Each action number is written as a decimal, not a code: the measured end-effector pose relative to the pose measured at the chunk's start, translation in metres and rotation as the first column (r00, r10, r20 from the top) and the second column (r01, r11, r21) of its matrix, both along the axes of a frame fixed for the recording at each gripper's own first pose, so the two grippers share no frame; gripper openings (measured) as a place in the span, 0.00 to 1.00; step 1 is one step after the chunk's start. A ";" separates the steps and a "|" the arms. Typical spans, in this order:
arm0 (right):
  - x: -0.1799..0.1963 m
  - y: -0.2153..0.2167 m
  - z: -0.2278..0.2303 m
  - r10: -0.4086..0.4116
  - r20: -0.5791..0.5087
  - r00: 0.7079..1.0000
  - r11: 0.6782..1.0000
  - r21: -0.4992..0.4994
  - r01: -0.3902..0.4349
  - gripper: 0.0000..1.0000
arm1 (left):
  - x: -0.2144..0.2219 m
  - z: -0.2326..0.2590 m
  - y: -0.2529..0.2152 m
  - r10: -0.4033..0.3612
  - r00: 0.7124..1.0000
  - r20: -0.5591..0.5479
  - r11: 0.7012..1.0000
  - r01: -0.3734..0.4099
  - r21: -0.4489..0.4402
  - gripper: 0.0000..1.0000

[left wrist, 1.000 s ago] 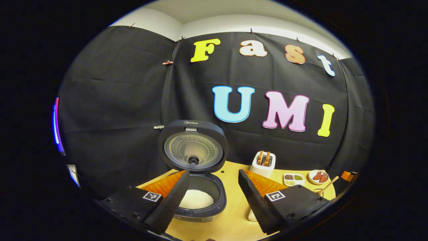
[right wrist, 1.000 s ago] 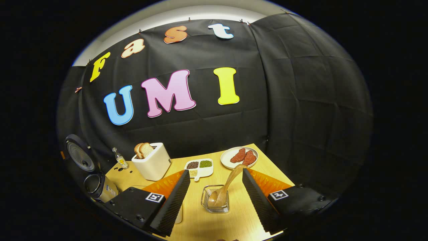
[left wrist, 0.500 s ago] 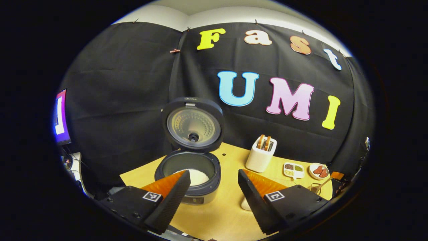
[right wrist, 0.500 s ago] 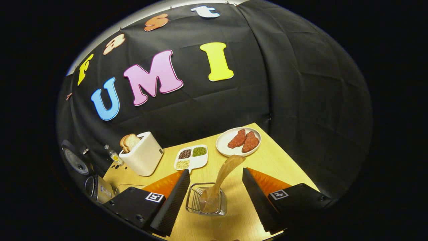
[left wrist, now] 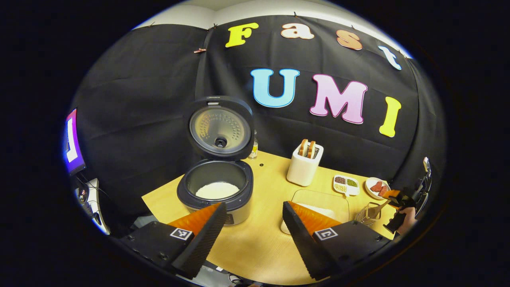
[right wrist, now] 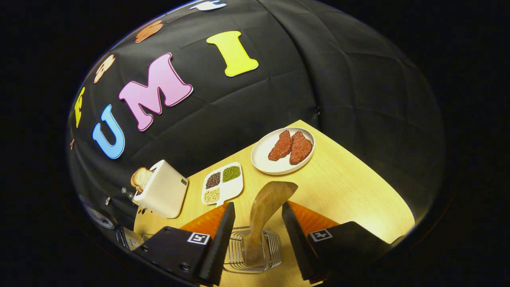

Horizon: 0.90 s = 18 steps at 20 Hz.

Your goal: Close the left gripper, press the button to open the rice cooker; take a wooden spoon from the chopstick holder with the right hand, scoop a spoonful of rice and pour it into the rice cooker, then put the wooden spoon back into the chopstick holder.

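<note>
Spoon (right wrist: 267, 207) stands handle-up in the wire holder (right wrist: 273, 249) on the counter (right wrist: 350, 187), between the right gripper's (right wrist: 257, 227) parted jaws, not yet clamped. Cooker (left wrist: 217, 187) gapes lid-up; left gripper (left wrist: 251, 227) hangs jaws apart.

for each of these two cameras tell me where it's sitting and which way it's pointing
Left gripper view: rides the left gripper, held back over the table's near left edge, facing the open rice cooker; its own two fingers stand apart at the bottom, and the other gripper with a hand shows far right.
Right gripper view: rides the right gripper, tilted down over the chopstick holder; its fingers flank the wooden spoon.
Shared: toaster, three-part dish, meat plate, holder and spoon.
</note>
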State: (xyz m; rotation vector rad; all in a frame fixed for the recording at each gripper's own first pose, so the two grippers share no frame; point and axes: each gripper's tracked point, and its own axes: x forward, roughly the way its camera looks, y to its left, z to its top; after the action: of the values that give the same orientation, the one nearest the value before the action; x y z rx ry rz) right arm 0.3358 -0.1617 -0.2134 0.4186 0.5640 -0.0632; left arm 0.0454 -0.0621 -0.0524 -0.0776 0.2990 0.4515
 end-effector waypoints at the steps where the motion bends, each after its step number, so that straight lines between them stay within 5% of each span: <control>1: 0.004 -0.001 0.000 -0.012 0.006 1.000 1.000 -0.002 0.012 0.70 | -0.001 -0.003 -0.003 -0.006 1.000 -0.007 1.000 0.006 0.005 0.95; 2: 0.007 0.000 -0.001 -0.011 0.011 1.000 1.000 0.004 0.011 0.54 | -0.002 -0.005 -0.005 -0.010 1.000 -0.017 1.000 0.010 0.010 0.95; 5: 0.001 -0.002 0.001 -0.021 0.001 1.000 1.000 -0.007 0.021 0.43 | -0.005 -0.015 -0.012 -0.024 0.999 -0.040 1.000 0.024 0.003 0.95; 6: 0.013 0.003 -0.003 -0.016 0.000 1.000 1.000 0.010 0.016 0.27 | -0.004 -0.017 -0.015 -0.029 0.999 -0.043 1.000 0.029 -0.004 0.95; 12: -0.003 0.025 0.025 0.088 0.076 0.993 0.996 -0.030 -0.086 0.16 | 0.002 -0.022 -0.026 -0.078 0.996 -0.042 0.997 0.077 -0.015 0.95; 18: -0.013 0.034 0.092 0.104 0.217 0.971 0.992 -0.094 -0.086 0.15 | 0.006 -0.025 -0.018 -0.117 0.993 -0.020 0.993 0.117 -0.033 0.96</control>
State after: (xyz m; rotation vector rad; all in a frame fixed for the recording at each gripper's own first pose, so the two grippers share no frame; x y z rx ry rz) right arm 0.3232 -0.1280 -0.1213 0.3114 0.3591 0.0516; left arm 0.0516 -0.0798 -0.0774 -0.0858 0.3305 0.3316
